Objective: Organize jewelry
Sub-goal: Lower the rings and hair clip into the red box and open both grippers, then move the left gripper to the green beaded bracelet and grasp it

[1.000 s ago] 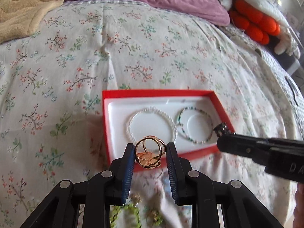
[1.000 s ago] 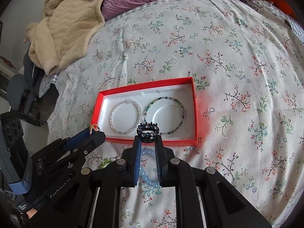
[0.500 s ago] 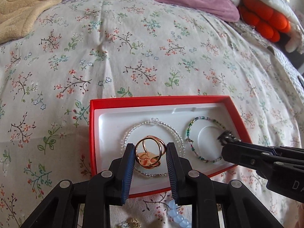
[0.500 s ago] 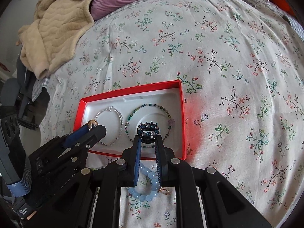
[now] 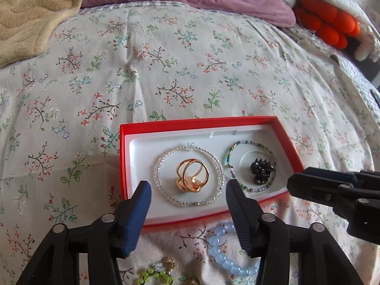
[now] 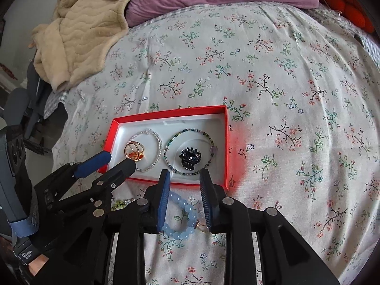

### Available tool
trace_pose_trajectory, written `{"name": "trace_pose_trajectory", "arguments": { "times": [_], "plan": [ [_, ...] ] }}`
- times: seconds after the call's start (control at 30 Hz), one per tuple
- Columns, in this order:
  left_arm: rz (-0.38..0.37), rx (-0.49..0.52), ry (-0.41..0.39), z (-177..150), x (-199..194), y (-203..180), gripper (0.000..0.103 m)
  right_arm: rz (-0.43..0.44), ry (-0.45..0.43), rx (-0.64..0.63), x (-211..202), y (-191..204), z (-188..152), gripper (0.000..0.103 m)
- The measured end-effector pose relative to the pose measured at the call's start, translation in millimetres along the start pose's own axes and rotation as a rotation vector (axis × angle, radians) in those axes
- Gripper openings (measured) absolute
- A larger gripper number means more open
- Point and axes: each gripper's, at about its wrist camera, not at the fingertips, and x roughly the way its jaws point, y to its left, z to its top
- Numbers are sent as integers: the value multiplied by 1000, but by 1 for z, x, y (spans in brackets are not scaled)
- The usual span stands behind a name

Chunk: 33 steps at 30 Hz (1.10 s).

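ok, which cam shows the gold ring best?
Left wrist: the gold ring lies central and large inside the clear bead bracelet, unobstructed. In the right wrist view it is smaller, off to the left, beside the left tool.

Both grippers are showing the same build: matte black plastic linkage arms, silver round screw heads at the pivots. Left gripper (image 5: 187, 190) is wearing blue ribbed pads (image 5: 139, 216) on its fingers; right gripper (image 6: 184, 178) is carrying the same blue ribbing. In the right wrist view, the left unit's grey body is showing a blue fabric strap (image 6: 25, 223) and small white lettering, too small to read.
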Motion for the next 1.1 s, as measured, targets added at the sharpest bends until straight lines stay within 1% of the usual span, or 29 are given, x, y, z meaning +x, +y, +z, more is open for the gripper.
{"name": "trace_pose_trajectory", "arguments": {
  "times": [0.03, 0.13, 0.23, 0.27, 0.3, 0.33, 0.4, 0.53, 0.63, 0.8, 0.93, 1.1],
  "plan": [
    [4, 4, -1, -1, -3, -1, 63, -4, 1, -6, -3, 0, -2, 29],
    [7, 9, 5, -6, -10, -2, 67, -16, 0, -19, -10, -1, -7, 34],
    [5, 10, 10, -11, -17, -2, 71, -30, -1, -28, -17, -3, -13, 45],
    [6, 8, 13, -12, -20, -2, 72, -34, -2, -29, -19, -3, -16, 51],
    [6, 6, 17, -14, -21, -1, 75, -37, -2, -31, -21, -4, -18, 53],
    [4, 4, 21, -16, -23, -1, 80, -39, 0, -32, -23, -5, -20, 54],
    [-1, -4, 33, -20, -26, 1, 83, -42, 5, -32, -26, -7, -25, 56],
    [3, -11, 78, -30, -28, 4, 86, -60, 28, -32, -28, -11, -35, 60],
    [22, -7, 117, -38, -27, 8, 87, -71, 53, -27, -28, -15, -42, 61],
    [48, -8, 174, -54, -25, 18, 88, -97, 88, -21, -26, -24, -53, 64],
    [49, -27, 212, -63, -23, 29, 88, -117, 117, 5, -23, -31, -60, 65],
    [54, -58, 265, -74, -17, 41, 88, -160, 155, 2, -16, -35, -66, 65]
  ]
}}
